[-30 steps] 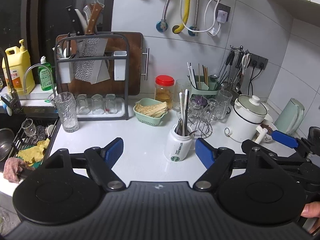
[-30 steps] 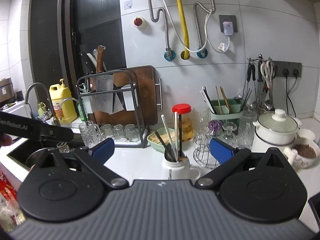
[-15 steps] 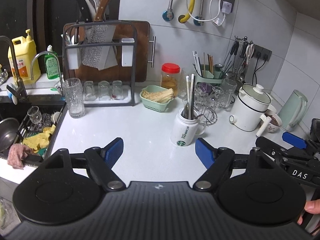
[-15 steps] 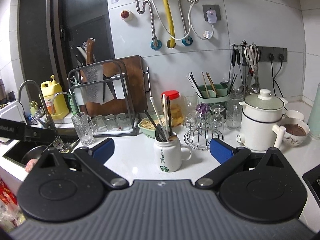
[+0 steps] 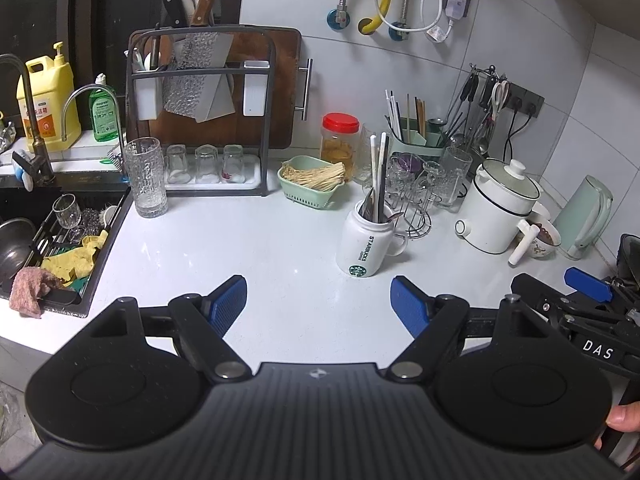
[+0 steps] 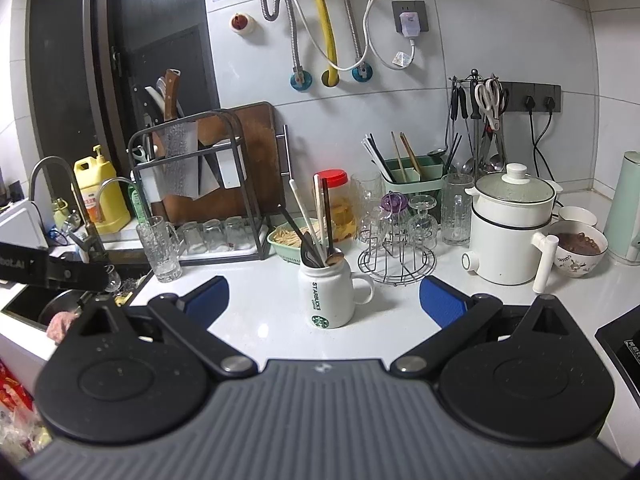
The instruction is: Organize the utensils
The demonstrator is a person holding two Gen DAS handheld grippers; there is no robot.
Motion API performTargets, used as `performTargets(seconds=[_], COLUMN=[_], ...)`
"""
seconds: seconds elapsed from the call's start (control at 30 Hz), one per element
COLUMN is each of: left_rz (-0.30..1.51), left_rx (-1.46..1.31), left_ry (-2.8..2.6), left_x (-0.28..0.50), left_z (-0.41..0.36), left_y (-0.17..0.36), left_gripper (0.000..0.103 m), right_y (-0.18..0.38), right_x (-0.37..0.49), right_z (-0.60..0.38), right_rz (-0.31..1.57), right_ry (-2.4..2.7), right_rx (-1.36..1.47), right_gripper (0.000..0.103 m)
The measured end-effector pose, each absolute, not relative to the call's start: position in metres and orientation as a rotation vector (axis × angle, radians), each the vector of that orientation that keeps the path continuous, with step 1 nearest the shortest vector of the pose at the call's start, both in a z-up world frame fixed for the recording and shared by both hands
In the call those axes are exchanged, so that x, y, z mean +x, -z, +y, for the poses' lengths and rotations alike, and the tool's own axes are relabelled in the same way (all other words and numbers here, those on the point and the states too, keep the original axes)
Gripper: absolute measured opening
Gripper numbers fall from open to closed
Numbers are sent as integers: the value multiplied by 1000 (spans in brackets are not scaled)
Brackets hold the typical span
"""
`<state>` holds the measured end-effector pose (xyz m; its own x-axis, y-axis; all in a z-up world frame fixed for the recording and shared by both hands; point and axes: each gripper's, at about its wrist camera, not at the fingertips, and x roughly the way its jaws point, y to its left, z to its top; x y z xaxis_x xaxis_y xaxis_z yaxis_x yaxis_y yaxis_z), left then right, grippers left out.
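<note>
My left hand-held gripper [image 5: 318, 304] tilts downward, its blue pads [image 5: 228, 300] spread wide with nothing between them. My right hand-held gripper [image 6: 324, 300] tilts down too, its jaws also wide apart and empty. In the left view the right one shows at the right edge, beside the left and level with it, and my thumb tip [image 5: 624, 420] curls at the lower right corner. In the right view a bar of the left one crosses the left edge.

Dim, cool indoor light, sharp centre, strong fisheye bending at edges.
</note>
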<state>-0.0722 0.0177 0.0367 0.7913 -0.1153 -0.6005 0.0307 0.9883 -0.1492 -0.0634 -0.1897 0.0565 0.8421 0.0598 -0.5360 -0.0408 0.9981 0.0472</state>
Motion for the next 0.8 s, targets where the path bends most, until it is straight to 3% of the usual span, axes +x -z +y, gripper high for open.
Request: performTargets(seconds=[0.8], left_rz=[652], left_rx=[-128], left_ry=[64], left_x=[-81], left_z=[16], left_y=[-30], left_gripper=[84], right_y=[-51], right_x=[-64], right_z=[-185], right_rz=[583], right_ry=[-60], right_rx=[26], right_gripper=[103])
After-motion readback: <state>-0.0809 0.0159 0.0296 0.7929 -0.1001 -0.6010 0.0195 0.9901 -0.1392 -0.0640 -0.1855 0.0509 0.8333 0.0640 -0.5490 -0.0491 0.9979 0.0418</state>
